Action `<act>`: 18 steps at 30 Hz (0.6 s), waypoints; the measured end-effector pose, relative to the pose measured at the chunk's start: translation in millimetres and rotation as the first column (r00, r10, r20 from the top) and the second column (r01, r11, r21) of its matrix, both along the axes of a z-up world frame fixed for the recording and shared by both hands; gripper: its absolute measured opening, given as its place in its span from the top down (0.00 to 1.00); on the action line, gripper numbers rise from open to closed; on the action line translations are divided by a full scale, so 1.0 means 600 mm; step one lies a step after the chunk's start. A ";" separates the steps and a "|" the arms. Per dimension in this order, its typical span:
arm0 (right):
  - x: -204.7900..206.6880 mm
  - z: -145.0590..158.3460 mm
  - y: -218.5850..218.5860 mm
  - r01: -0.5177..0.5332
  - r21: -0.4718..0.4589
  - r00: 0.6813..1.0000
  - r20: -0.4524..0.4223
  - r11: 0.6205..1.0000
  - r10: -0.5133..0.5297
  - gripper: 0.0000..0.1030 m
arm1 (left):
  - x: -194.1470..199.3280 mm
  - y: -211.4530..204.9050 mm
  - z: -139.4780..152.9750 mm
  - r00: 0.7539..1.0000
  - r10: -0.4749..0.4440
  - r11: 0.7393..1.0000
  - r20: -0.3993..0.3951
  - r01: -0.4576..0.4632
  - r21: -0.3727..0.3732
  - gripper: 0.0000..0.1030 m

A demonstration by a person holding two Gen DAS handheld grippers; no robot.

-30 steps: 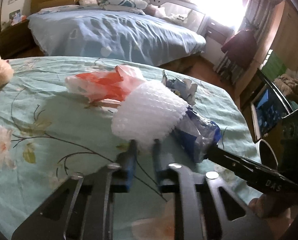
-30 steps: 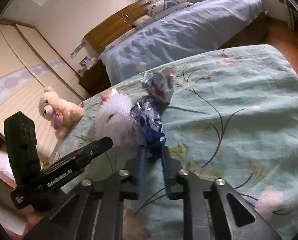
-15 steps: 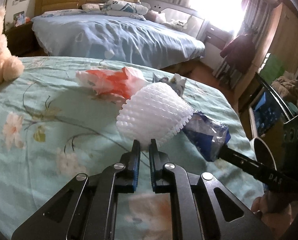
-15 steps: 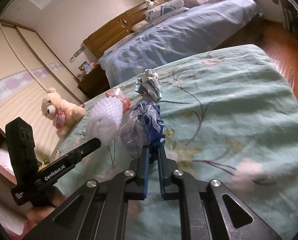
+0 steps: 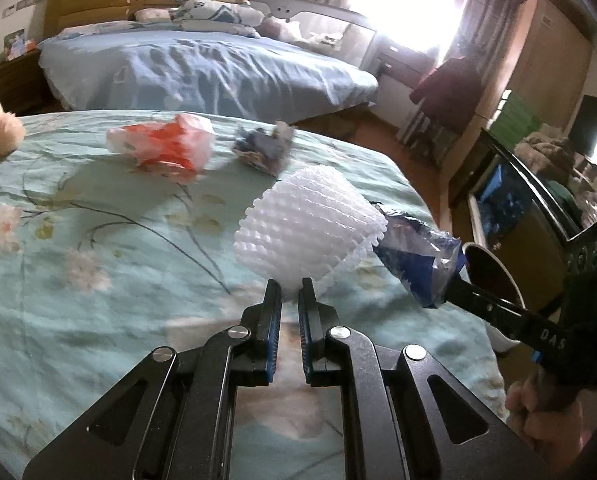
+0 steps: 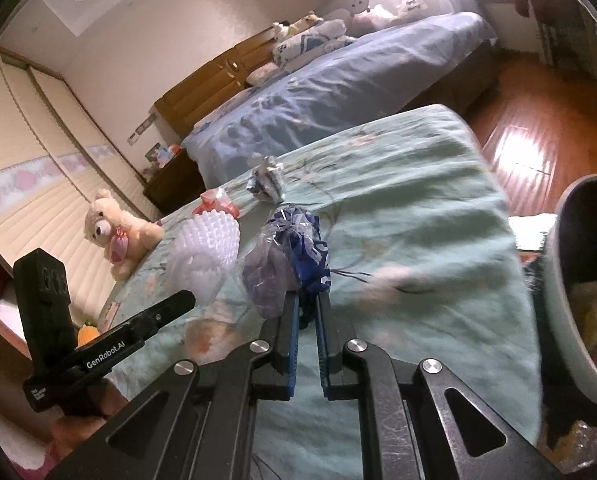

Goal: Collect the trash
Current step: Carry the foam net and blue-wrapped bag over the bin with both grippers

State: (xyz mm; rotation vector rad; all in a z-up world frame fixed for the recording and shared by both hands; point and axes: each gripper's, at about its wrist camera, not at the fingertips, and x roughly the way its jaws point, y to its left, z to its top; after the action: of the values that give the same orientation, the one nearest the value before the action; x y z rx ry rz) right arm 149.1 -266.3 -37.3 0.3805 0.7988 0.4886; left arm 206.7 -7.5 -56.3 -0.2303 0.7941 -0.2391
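Note:
My left gripper point(image 5: 289, 289) is shut on a white foam fruit net point(image 5: 306, 226) and holds it above the green floral bedspread point(image 5: 98, 248). The net also shows in the right wrist view point(image 6: 204, 258). My right gripper point(image 6: 307, 303) is shut on a crumpled blue and clear plastic wrapper point(image 6: 288, 262), also held in the air; in the left wrist view the wrapper point(image 5: 418, 264) is just right of the net. A red and white plastic bag point(image 5: 164, 146) and a crumpled grey-blue wrapper point(image 5: 263, 151) lie on the bedspread further back.
A grey trash bin point(image 6: 558, 280) with rubbish inside stands at the bed's right edge; its rim also shows in the left wrist view point(image 5: 494, 264). A teddy bear point(image 6: 116, 234) sits at the bed's left. A second blue bed point(image 5: 202, 68) is behind. Wooden floor point(image 6: 538, 128) lies right.
Both grippers have lifted their trash off the bedspread and pulled back toward the right edge. The trash bin has come into view. The bag and the grey-blue wrapper stayed on the bed.

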 end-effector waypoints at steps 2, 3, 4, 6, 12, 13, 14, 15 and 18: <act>-0.009 0.001 -0.014 0.016 0.001 1.000 0.005 1.000 -0.016 0.92 | -0.007 -0.016 0.002 1.000 -0.019 1.000 0.002 0.019 0.000 0.92; -0.014 0.002 -0.021 0.025 0.002 1.000 0.007 1.000 -0.025 0.92 | -0.010 -0.025 0.003 1.000 -0.029 1.000 0.003 0.029 0.001 0.92; -0.019 0.002 -0.028 0.032 0.004 0.999 0.007 0.999 -0.032 0.92 | -0.011 -0.031 0.003 0.999 -0.038 0.999 0.003 0.038 0.002 0.92; -0.027 0.001 -0.040 0.044 0.006 0.999 0.007 0.999 -0.044 0.92 | -0.016 -0.049 0.004 0.998 -0.059 0.998 0.004 0.059 0.004 0.92; -0.050 0.002 -0.078 0.088 0.010 0.996 0.010 0.996 -0.088 0.92 | -0.027 -0.096 0.004 0.994 -0.110 0.994 -0.002 0.110 0.010 0.92; -0.053 0.002 -0.085 0.097 0.012 0.995 0.011 0.995 -0.097 0.92 | -0.027 -0.105 0.005 0.993 -0.120 0.993 -0.003 0.120 0.011 0.93; -0.057 0.002 -0.093 0.106 0.014 0.994 0.012 0.994 -0.106 0.92 | -0.029 -0.111 0.005 0.992 -0.127 0.992 -0.003 0.127 0.013 0.92; -0.059 0.003 -0.099 0.114 0.014 0.993 0.013 0.993 -0.114 0.92 | -0.030 -0.118 0.005 0.991 -0.135 0.991 -0.004 0.135 0.015 0.92; -0.067 0.003 -0.118 0.139 0.019 0.990 0.013 0.990 -0.139 0.92 | -0.035 -0.141 0.007 0.987 -0.163 0.986 -0.006 0.163 0.024 0.92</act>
State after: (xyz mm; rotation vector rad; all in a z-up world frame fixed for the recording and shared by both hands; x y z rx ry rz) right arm 109.1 -337.3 -35.7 0.4461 0.7489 0.3681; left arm 185.4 -92.0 -52.3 -0.1431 0.8200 -0.3831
